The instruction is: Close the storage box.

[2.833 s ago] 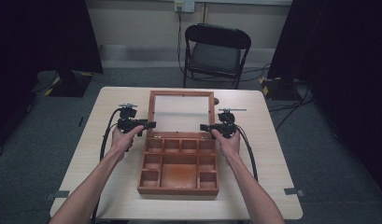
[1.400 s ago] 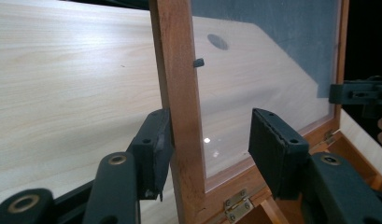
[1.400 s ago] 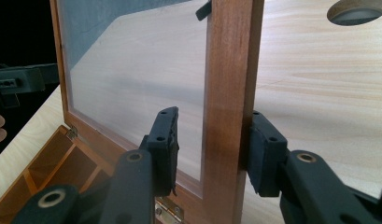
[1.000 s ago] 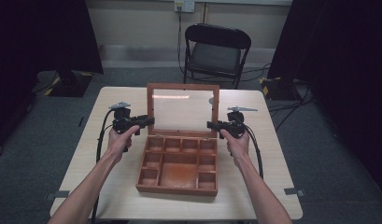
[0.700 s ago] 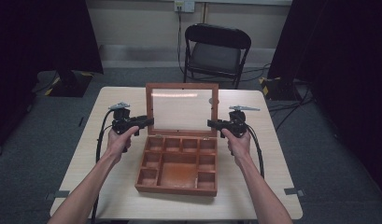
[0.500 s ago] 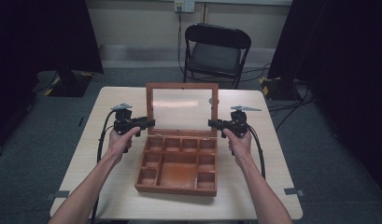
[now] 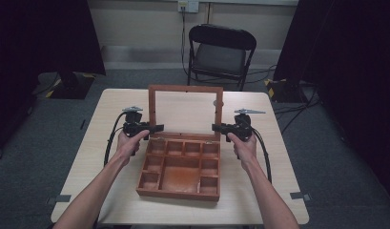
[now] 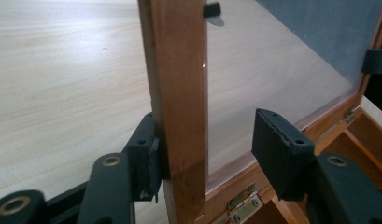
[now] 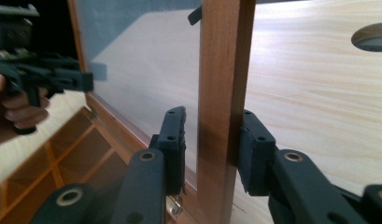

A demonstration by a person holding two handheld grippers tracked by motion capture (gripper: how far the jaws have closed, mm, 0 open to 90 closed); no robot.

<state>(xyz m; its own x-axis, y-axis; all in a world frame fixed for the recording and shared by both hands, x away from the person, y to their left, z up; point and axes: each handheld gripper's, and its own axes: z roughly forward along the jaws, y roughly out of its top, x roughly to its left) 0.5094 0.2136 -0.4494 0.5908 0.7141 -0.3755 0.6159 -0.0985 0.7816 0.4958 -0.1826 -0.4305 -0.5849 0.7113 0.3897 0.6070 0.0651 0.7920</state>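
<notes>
Reddish-brown wooden box (image 7: pixel 179 167), lid (image 7: pixel 185 90) frame the same with clear pane, black grippers (image 7: pixel 149 128) (image 7: pixel 220 127), pale wood-grain table (image 7: pixel 102 124), black chair (image 7: pixel 216 50), grey floor (image 7: pixel 35 143)

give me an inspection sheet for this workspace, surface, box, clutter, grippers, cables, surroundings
Surface: pale wood table, round hole at far right.
Job's things: wooden box, compartments empty; glass-paned lid stands raised on hinges.
Clutter: nothing seen.
Grippers: left gripper straddles the lid's left rail, one jaw touching, the other apart; right gripper straddles the right rail.
Cables: black cable trails from each gripper.
Surroundings: folding chair, dark curtains, grey floor.
</notes>
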